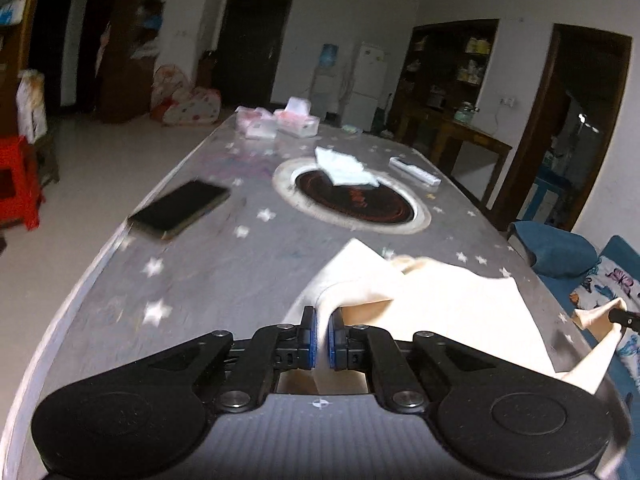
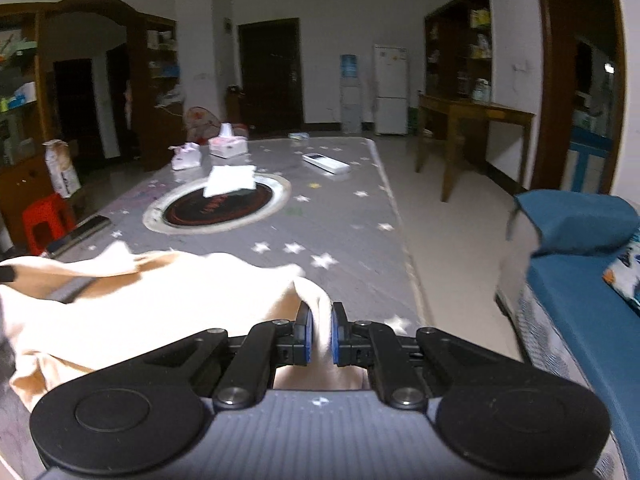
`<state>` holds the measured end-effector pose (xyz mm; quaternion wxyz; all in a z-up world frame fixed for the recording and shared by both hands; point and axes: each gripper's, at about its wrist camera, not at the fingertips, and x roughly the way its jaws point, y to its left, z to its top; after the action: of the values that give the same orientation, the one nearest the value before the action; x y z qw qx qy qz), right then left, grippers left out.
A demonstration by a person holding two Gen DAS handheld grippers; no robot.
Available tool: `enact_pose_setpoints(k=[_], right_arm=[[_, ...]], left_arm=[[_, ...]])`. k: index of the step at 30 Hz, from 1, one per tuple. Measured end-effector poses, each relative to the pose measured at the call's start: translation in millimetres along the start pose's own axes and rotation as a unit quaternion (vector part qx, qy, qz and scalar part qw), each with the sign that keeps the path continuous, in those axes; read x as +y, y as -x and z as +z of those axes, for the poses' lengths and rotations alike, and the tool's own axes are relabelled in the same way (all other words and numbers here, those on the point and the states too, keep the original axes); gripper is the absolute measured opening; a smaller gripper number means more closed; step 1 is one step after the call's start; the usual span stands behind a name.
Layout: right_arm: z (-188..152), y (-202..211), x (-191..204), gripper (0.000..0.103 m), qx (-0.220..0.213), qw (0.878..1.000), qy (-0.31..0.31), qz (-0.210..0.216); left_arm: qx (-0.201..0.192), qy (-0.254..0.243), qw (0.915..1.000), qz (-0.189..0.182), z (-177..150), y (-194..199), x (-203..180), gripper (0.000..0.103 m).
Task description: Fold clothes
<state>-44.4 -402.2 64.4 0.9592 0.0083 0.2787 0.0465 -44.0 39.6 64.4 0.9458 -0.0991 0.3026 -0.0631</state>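
Two tongs, both pinching one cream garment low in the frame.

Nearest me, the left tongs [image 1: 322, 338] are closed on a fold of the cream garment [image 1: 448, 304], and the right tongs [image 2: 319, 334] are clamped on another edge of it; the cloth sags between them onto the near end of the worktop [image 1: 208, 264]. I judge it light, limp and prone to slipping, so I'd keep my hold at edges or corners, gathered deep between the pads. Farther up sit a phone [image 1: 180, 209], a white cloth [image 1: 346, 168] and a remote [image 2: 326, 162].
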Motion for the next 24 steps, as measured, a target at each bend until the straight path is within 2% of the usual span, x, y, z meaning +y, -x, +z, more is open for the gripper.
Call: enact_pose_setpoints(k=[5,8,9,10,12,14,15,18,21,24], right_arm=[[-16.6,8.2,-12.0,0.008,0.020,0.999,-0.015,-0.025],[-29.2,0.9,-15.9,0.012,0.052,0.998,-0.016,-0.035],[-31.5,0.7,-16.2,0.016,0.058,0.998,-0.013,-0.035],[-33.9,1.9,-16.1,0.022,0.061,0.997,-0.008,-0.037],[-35.5,7.1,-18.3,0.024,0.063,0.997,-0.003,-0.039],[-34.9,12.7,-21.8,0.032,0.065,0.997,0.000,-0.039],[-34.0,14.5,-23.0,0.037,0.064,0.997,0.000,-0.041],[-31.0,25.9,-19.2,0.039,0.055,0.998,0.013,-0.041],[-26.4,35.8,-8.0,0.039,0.042,0.999,0.028,-0.020],[-24.6,41.5,12.3,0.039,0.035,0.998,0.048,0.026]], left_arm=[[0.033,0.017,0.9993,0.006,-24.9,14.0,12.4,0.007],[0.055,0.013,0.9981,0.024,-37.3,15.6,17.5,0.015],[0.058,0.011,0.9979,0.027,-39.4,18.3,18.9,0.016],[0.056,0.009,0.9980,0.029,-39.4,21.5,19.7,0.017],[0.051,0.004,0.9982,0.031,-39.1,28.1,21.2,0.022],[0.046,-0.002,0.9986,0.027,-37.4,33.5,17.4,0.033],[0.043,-0.005,0.9988,0.025,-36.5,36.2,15.5,0.033],[0.034,-0.014,0.9992,0.019,-33.8,44.2,9.5,0.033],[0.037,-0.039,0.9982,-0.026,-38.1,47.9,-9.7,0.033],[0.057,-0.065,0.9940,-0.067,-46.6,43.2,-30.9,0.032]])
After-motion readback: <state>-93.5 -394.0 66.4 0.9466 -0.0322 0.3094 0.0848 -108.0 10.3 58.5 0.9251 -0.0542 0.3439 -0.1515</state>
